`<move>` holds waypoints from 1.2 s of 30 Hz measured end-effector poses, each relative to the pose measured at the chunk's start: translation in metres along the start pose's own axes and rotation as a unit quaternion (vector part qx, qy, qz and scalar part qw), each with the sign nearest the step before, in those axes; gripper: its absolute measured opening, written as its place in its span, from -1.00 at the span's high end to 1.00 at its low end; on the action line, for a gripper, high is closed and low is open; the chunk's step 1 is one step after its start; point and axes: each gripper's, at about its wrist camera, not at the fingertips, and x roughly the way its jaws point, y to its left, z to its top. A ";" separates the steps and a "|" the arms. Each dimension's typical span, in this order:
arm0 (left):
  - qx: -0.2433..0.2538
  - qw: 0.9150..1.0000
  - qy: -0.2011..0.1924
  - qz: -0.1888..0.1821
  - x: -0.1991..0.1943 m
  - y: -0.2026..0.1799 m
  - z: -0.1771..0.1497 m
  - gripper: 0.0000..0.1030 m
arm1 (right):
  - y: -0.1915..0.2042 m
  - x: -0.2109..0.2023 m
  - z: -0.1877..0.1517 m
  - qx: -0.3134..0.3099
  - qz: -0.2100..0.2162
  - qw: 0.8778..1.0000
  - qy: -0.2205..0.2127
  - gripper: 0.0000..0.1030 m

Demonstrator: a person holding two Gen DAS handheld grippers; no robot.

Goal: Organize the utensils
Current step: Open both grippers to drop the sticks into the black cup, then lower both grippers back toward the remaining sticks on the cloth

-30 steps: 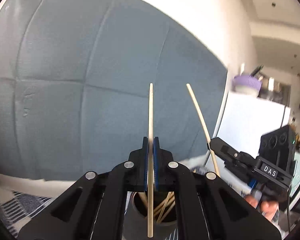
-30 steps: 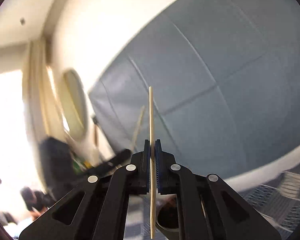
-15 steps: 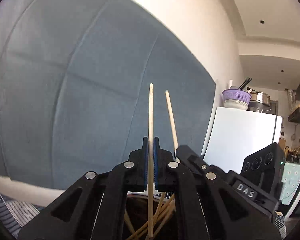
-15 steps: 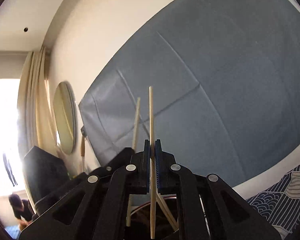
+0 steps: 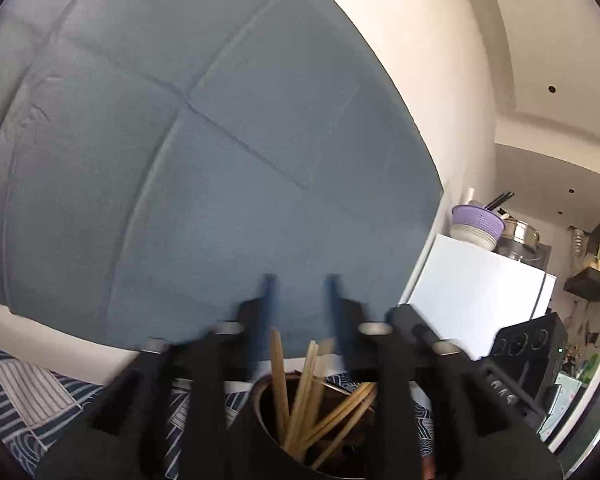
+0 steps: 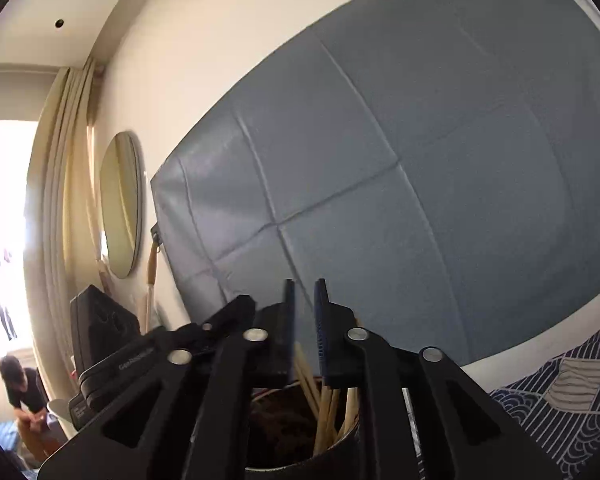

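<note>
Grippers first: the left gripper (image 5: 300, 292) has its jaws standing apart, having just been opening, and its blue pads (image 5: 269, 300) press on nothing, with only the grey-blue padded panel (image 5: 188, 152) showing through the gap. Its black fingers are smeared with blur in the left wrist view. Over on the other side, the right gripper (image 6: 303, 304) shows a narrower gap, jaws also just parted, nothing pinched between its blue pads (image 6: 321, 320) either. Down below both tools sits the dark round holder (image 5: 256, 436), right under the fingertips, and the wooden chopsticks (image 5: 296, 392) stand loose inside it, pale and slender. In the left wrist view one stick rises almost upright near the left finger, a couple lean beside it, and several more slant across toward the right rim in a crossed bundle. From the right wrist view the holder (image 6: 340, 444) opens just beneath the jaws, with chopsticks (image 6: 328, 408) clustered against its right wall and one (image 6: 306, 376) tilting up behind the left pad; whether that stick touches the pad I cannot tell. Each gripper appears at the edge of the other's camera, close alongside. A dark patterned cloth (image 5: 32, 396) covers the surface around the holder.
</note>
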 end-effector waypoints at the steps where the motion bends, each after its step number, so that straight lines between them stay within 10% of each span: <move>1: 0.003 1.000 0.003 0.006 -0.001 -0.001 0.004 -0.32 | 0.000 -0.003 0.004 0.000 -0.007 1.000 -0.006 -0.23; 4: 0.017 0.999 -0.007 0.038 -0.007 -0.003 0.013 -0.90 | 0.003 -0.013 0.015 -0.016 -0.032 0.999 -0.020 -0.50; 6: 0.015 0.998 -0.022 0.060 -0.011 -0.003 0.019 -0.89 | 0.007 -0.013 0.023 -0.031 -0.054 0.998 -0.012 -0.77; 24: -0.012 0.987 0.077 0.143 -0.023 -0.022 0.062 -0.89 | -0.007 -0.041 0.075 0.042 -0.148 0.987 0.047 -0.85; 36: 0.021 0.975 0.157 0.156 -0.074 -0.060 0.061 -0.89 | 0.020 -0.120 0.082 -0.043 -0.283 0.947 0.147 -0.85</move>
